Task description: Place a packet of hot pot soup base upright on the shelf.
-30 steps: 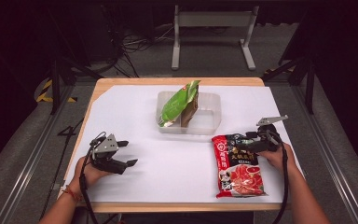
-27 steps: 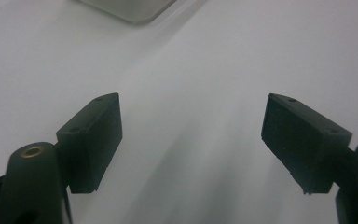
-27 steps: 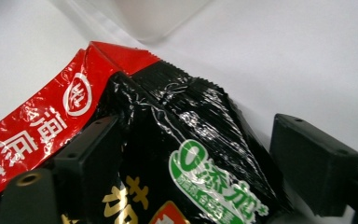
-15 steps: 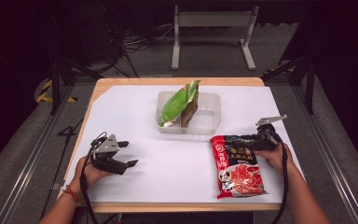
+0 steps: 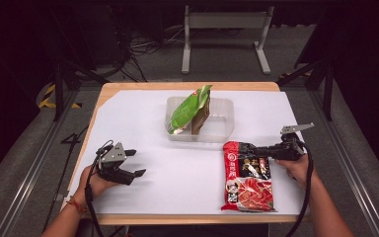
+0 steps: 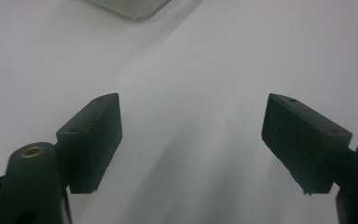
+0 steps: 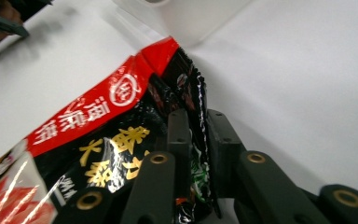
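A red and black snack packet (image 5: 246, 177) lies on the white table at the right front. My right gripper (image 5: 249, 149) is shut on the packet's upper right edge; in the right gripper view the jaws pinch the black foil edge of the packet (image 7: 121, 135), and the gripper (image 7: 196, 135) grips it. A clear plastic container (image 5: 222, 121) stands at the table's middle back, with a green bag (image 5: 187, 113) leaning in its left part. My left gripper (image 5: 135, 163) rests at the left front, open, and the left gripper (image 6: 191, 135) has bare table between its jaws.
White paper (image 5: 143, 113) covers the wooden table (image 5: 128, 86). A corner of the clear container (image 6: 130, 7) shows at the top of the left gripper view. Beyond the table are a metal stand (image 5: 224, 34), cables and dark floor.
The right gripper has shifted slightly left with the packet's top edge pinched. The left gripper has stayed where it was.
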